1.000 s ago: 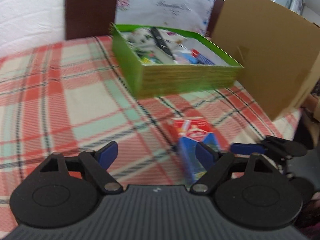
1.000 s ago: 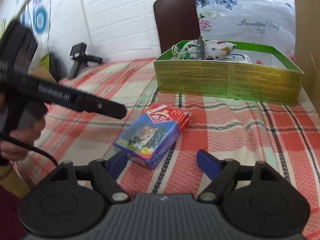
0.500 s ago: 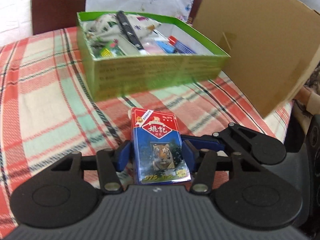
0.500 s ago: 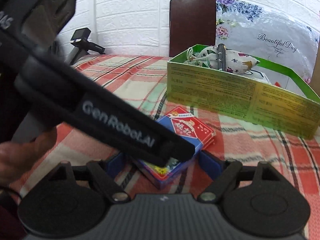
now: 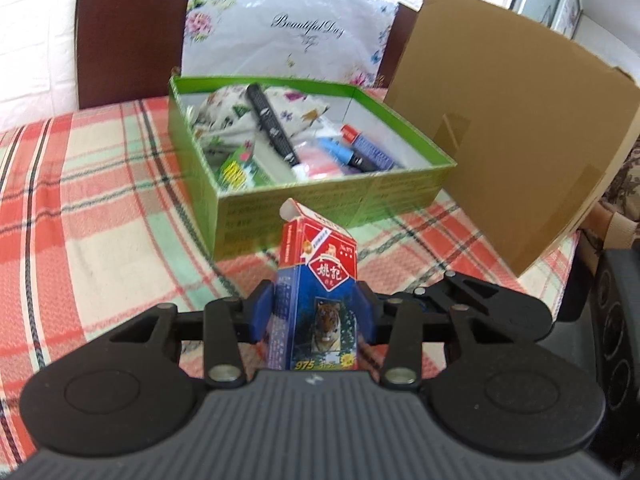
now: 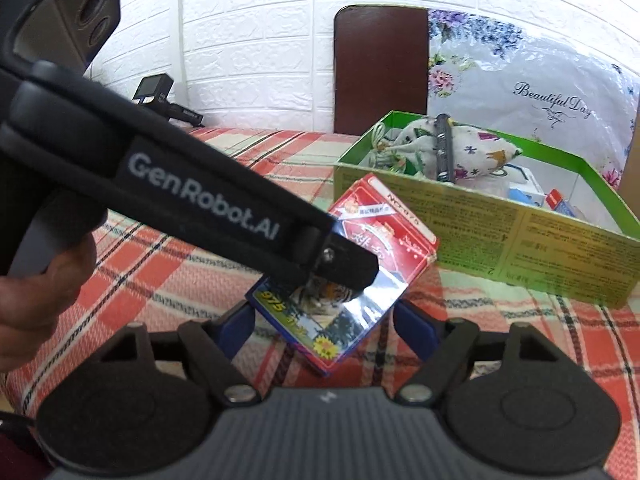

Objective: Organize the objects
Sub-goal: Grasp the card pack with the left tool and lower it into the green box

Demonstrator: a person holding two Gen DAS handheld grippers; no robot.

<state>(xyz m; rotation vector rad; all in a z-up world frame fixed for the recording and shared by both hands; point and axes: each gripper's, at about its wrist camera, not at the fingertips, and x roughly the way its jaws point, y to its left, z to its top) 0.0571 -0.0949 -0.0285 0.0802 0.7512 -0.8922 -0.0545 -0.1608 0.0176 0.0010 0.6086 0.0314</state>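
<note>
Against the near wall of the green box, over the plaid cloth on the desk, the card pack stood on end between the blue pads of the left gripper. Its jaws were closing, and both pads already pressed the pack's narrow sides. Writing on the pack could be read: "975" in yellow at the foot, "No.975" in small print near the top, a red panel with white Chinese characters, and a tiger picture below it. Left of the box's middle lay a patterned cloth pouch with a black comb-like bar across it; a small green packet sat at the near left corner, and red and blue tubes lay toward the right. Behind the box a floral bag read "Beautiful Day", and a brown cardboard sheet stood to the box's right.

From the right wrist camera, the left gripper's arm crossed the frame left of the box, lettered "GenRobot.AI", with a hand on its grip. That lettering did not show in the left view. The same pack hung tilted before the box's printed yellow-green wall, whose small text was too fine to read. The right gripper had its jaws closing but still apart either side of the pack, not touching it. Left of the box, a dark device stood by the white brick wall.
</note>
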